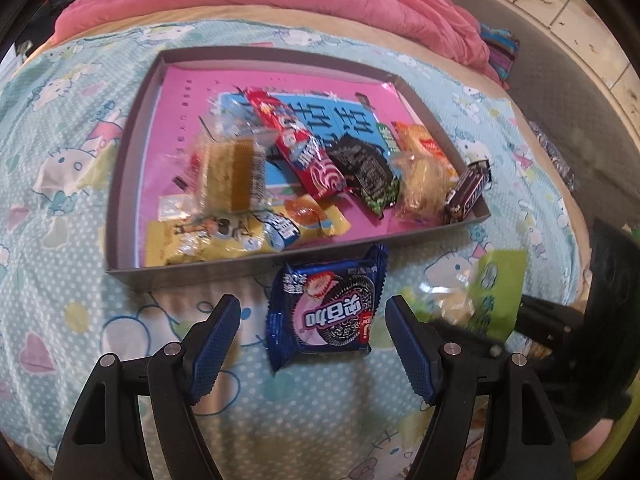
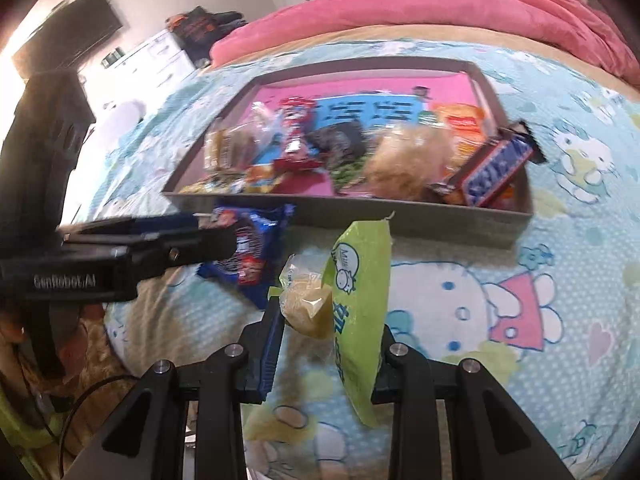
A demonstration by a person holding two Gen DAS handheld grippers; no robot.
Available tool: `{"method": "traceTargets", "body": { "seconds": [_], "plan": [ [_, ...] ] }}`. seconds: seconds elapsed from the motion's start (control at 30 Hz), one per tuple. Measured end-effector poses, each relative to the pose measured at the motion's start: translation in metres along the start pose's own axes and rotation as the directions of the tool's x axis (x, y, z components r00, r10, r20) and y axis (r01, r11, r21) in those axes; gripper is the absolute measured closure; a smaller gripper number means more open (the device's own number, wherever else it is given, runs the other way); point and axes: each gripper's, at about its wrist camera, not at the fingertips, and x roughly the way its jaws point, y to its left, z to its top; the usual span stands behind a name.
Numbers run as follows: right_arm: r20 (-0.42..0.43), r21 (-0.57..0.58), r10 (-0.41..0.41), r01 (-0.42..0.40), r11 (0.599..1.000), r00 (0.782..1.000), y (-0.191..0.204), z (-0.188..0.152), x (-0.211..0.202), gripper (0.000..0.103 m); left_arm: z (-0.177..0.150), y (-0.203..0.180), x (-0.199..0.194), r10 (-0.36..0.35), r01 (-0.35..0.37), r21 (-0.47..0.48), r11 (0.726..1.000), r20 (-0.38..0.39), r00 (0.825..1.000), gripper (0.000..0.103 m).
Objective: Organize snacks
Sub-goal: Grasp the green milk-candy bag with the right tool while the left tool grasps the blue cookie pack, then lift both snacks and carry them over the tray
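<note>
From the left wrist camera, the left gripper (image 1: 314, 344) hangs over the pale blue cartoon-cat bedsheet (image 1: 60, 200) with its black arms and blue ribbed pads spread wide. Between them, lying flat on the sheet and untouched, is a dark blue sandwich-cookie packet with pink and white print (image 1: 326, 314). Just beyond it sits the shallow grey cardboard tray with a pink printed floor (image 1: 132, 128), and it's loaded: a clear-wrapped tan cake block (image 1: 232, 174), a long red wafer packet (image 1: 298, 142), a small black pouch (image 1: 366, 172), a crinkly orange-yellow bag (image 1: 420, 168) and a brown chocolate bar (image 1: 468, 194) propped against the right wall. At the right edge, the light green and clear snack bag (image 1: 488, 294) is up off the sheet, blurred.

Switching to the right wrist camera, the right gripper (image 2: 326, 344) is clamped narrow on that light green and clear snack bag (image 2: 360, 280), a yellowish lump showing through the clear part. The bag stands upright in front of the tray's near wall (image 2: 400, 220), outside it. To the left, the left gripper (image 2: 200, 236) reaches in sideways over the blue cookie packet (image 2: 256, 248). A rumpled pink blanket (image 2: 440, 4) lies behind the tray.
</note>
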Motion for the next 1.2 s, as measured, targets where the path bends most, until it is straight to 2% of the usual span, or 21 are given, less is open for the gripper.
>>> {"method": "traceTargets", "body": {
  "seconds": [0.17, 0.33, 0.7, 0.8, 0.93, 1.2],
  "plan": [
    [0.043, 0.096, -0.005, 0.001, 0.995, 0.999, -0.027, 0.007, -0.011, 0.07, -0.001, -0.003, 0.013, 0.013, -0.013, -0.008, 1.0, -0.023, 1.0, 0.027],
    [0.089, 0.135, -0.014, 0.002, 0.991, 0.996, -0.037, 0.012, -0.02, 0.07, 0.0, -0.009, 0.023, 0.052, -0.052, -0.002, 0.999, -0.024, 0.998, 0.027],
    [0.135, 0.087, 0.024, -0.036, 0.996, 0.991, -0.025, 0.018, -0.024, 0.07, 0.002, -0.013, 0.027, 0.07, -0.07, 0.012, 0.997, -0.017, 0.997, 0.027],
    [0.145, 0.087, 0.029, -0.042, 0.995, 0.989, -0.025, 0.019, -0.026, 0.07, 0.003, -0.013, 0.028, 0.071, -0.071, 0.014, 0.997, -0.015, 0.997, 0.037],
    [0.148, 0.085, 0.031, -0.044, 0.995, 0.988, -0.024, 0.019, -0.026, 0.07, 0.003, -0.012, 0.026, 0.059, -0.059, 0.012, 0.998, -0.011, 0.998, 0.045],
    [0.169, 0.072, 0.044, -0.056, 0.996, 0.985, -0.023, 0.021, -0.029, 0.07, 0.002, -0.007, 0.003, 0.013, -0.012, -0.006, 1.0, 0.039, 0.999, 0.048]
  ]
}}
